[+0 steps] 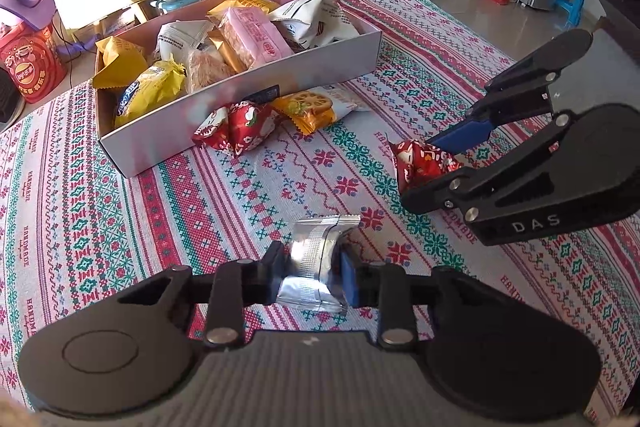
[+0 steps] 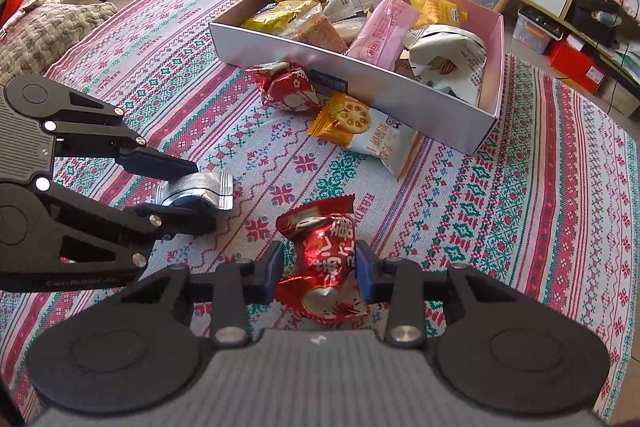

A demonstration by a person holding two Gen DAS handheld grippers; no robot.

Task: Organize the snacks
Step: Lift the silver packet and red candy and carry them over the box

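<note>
**Both grippers hold snacks above the patterned cloth**

The left gripper (image 1: 310, 269) clamps a silver foil packet (image 1: 314, 263); the right gripper (image 2: 320, 269) grips a red candy bag (image 2: 324, 267). Beyond them, the pink box (image 1: 256, 115) brims with snacks, and a biscuit packet (image 2: 360, 127) lies beside it

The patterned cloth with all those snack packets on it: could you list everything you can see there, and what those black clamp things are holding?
Box: one, pale pink-grey, on the cloth, open top.
Snacks in box: several, yellow, pink, white and clear packets, piled inside.
Red packet by box: one, red foil, on the cloth against the box's front wall.
Biscuit packet: one, orange and white, on the cloth beside that red packet.
Cloth: one, red, green and white pattern, under everything.
Silver packet: one, silver foil, clamped in the left gripper.
Red candy packet: one, red foil, clamped in the right gripper.
Left gripper: black, shut on the silver packet.
Right gripper: black, shut on the red candy packet.
</note>
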